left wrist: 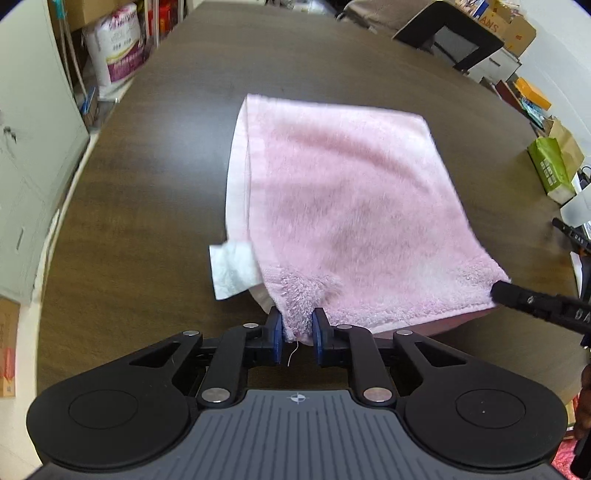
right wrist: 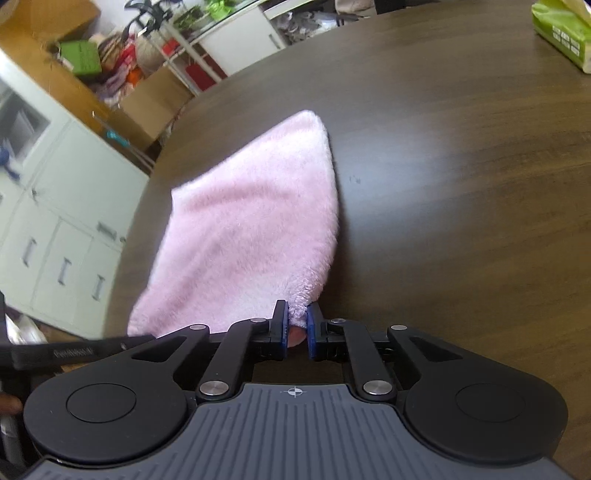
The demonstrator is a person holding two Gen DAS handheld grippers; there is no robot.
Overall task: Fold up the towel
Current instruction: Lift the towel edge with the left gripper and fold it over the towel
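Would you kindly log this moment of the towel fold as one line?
left gripper: shut on pink towel near corner | right gripper: shut on other near corner | near edge raised off table | white tag showing

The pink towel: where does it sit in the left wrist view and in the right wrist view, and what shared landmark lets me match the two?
Left wrist view: the pink towel fills the centre, its near corner pinched in the left hand-held gripper.
Right wrist view: the pink towel lies left of centre, its near corner pinched in the right hand-held gripper.
Shared landmark: the green packet at the right edge, top right.
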